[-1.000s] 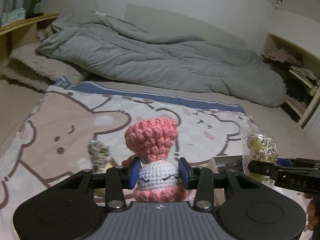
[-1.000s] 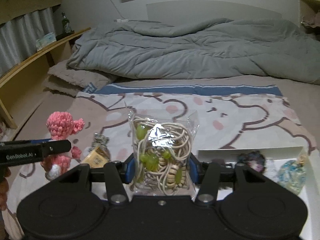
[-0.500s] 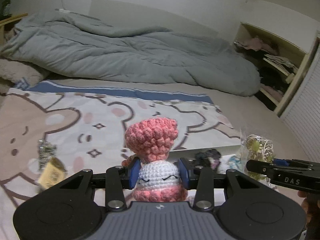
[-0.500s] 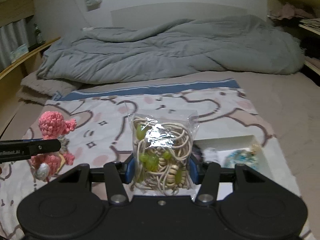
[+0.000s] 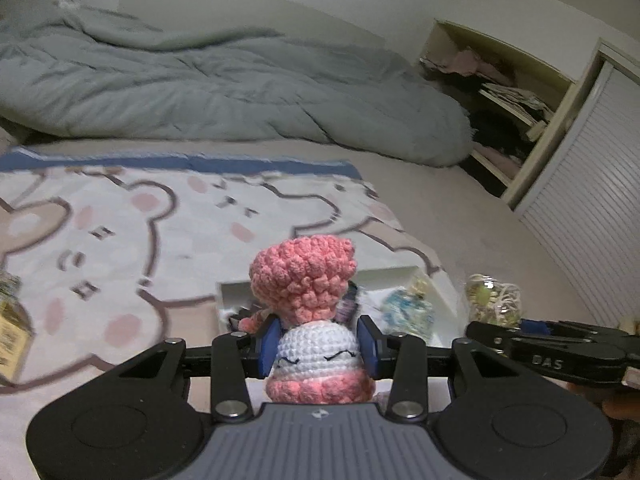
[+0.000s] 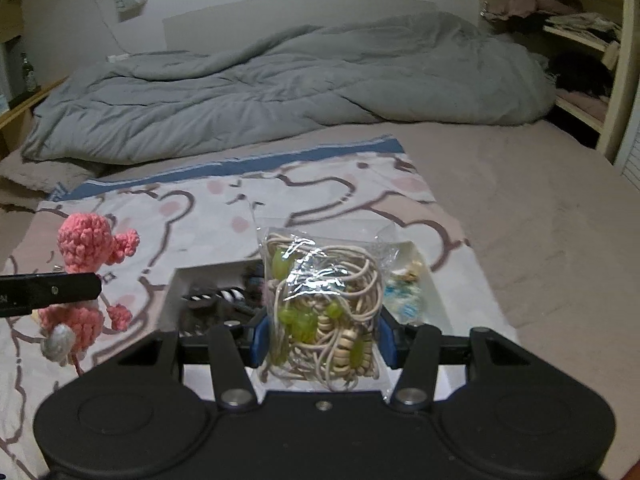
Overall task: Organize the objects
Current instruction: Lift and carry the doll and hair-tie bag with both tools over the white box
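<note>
at the lower middle of the left view, my left gripper [image 5: 318, 352] is clamped on the crochet doll [image 5: 308, 312], held up in front of the white tray [image 5: 404, 272]. low in the right view, my right gripper [image 6: 322, 338] grips the bag of beads [image 6: 324, 308] over that tray [image 6: 434, 292] on the bear blanket [image 6: 192, 216].

Dim indoor light; fisheye-bent edges — background perhaps motion-blurred

Bed [image 6: 520, 200] bears bear blanket [image 6: 320, 192], grey duvet [image 6: 280, 92]
</note>
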Demonstrator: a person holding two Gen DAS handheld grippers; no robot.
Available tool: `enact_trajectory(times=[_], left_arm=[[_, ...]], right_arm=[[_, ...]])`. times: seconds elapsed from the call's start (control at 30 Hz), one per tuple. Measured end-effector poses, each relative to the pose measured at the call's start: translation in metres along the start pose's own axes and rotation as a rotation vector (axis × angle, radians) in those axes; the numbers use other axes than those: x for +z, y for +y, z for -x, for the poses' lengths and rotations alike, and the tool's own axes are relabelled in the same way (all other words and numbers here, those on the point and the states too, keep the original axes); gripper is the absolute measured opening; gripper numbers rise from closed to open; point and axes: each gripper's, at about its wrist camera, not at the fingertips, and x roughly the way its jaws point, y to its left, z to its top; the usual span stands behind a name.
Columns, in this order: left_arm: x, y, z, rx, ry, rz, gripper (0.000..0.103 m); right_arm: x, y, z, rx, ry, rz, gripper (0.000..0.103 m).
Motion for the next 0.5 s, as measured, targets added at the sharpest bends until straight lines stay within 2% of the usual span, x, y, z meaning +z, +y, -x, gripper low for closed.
enact_trajectory(times=[0.23, 0.5], left_arm=[[-0.013, -0.025, -0.035, -0.06, 0.072, 0.012, 0.043], [-0.028, -0.036, -0.071, -0.095, 0.156, 0.092, 0.043]], right_arm=[[-0.013, -0.026, -0.018, -0.039, 0.074, 0.01, 0.053], [-0.032, -0.04, -0.044, -0.06, 0.199, 0.067, 0.053]])
